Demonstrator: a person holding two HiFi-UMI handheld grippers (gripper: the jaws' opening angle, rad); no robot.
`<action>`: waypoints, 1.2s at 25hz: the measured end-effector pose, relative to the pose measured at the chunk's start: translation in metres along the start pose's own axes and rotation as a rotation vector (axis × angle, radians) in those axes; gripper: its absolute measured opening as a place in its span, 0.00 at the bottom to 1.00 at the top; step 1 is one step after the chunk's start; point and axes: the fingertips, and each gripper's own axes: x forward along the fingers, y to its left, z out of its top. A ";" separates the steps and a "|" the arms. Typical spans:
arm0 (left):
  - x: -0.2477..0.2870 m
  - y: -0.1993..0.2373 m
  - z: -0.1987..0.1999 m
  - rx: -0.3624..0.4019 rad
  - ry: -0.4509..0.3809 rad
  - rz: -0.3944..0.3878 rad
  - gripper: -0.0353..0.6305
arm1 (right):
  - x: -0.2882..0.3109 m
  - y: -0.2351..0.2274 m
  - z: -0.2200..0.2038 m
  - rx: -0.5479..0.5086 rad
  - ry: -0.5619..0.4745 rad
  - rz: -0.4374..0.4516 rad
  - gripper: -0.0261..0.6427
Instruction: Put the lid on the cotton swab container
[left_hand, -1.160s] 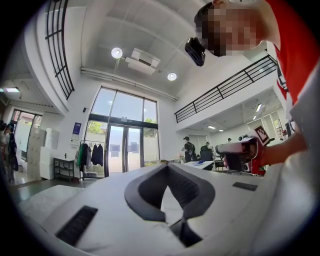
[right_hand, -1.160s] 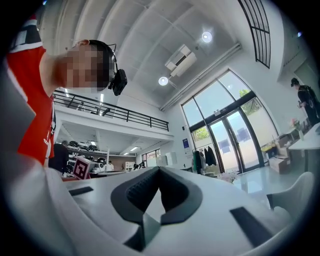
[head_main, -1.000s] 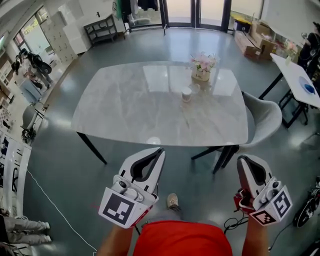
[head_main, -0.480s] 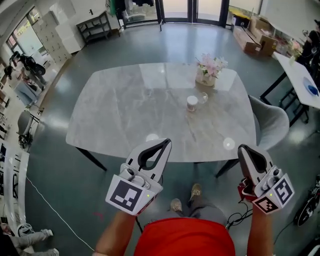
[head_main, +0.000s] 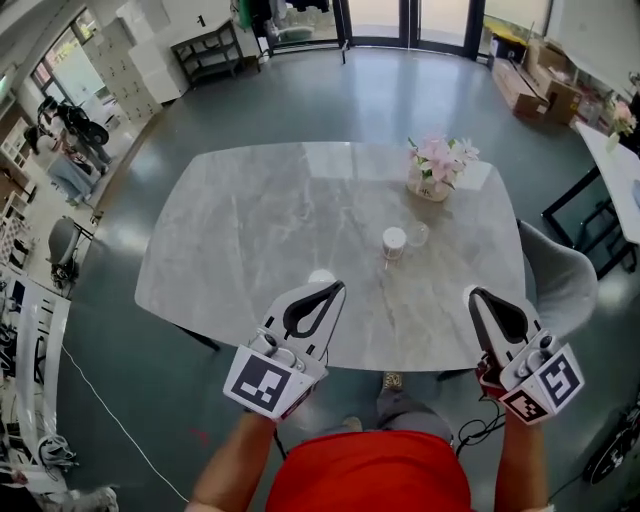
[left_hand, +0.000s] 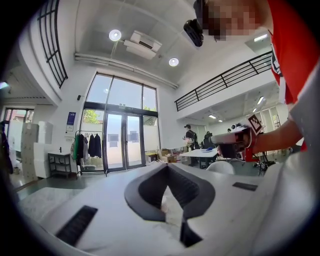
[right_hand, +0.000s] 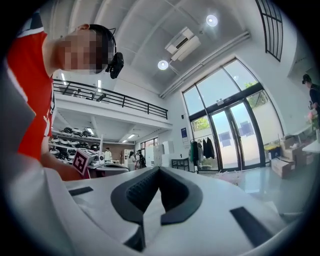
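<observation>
Left gripper, right gripper closed; container on table, lid perhaps beside.

The person is holding both forearms out in front of the body, a gripper in each hand. The left gripper is pointing forward and slightly inward, jaws pressed together with nothing between them. The right gripper is sitting level with it, well apart, also closed and empty.
</observation>
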 end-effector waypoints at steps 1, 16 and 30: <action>0.006 0.004 -0.003 -0.004 0.009 0.003 0.06 | 0.006 -0.007 -0.002 -0.004 0.007 0.004 0.04; 0.100 0.035 -0.089 0.040 0.304 0.002 0.15 | 0.073 -0.099 -0.063 0.088 0.146 0.089 0.04; 0.177 0.033 -0.212 0.030 0.572 -0.255 0.52 | 0.103 -0.122 -0.151 0.197 0.373 0.006 0.10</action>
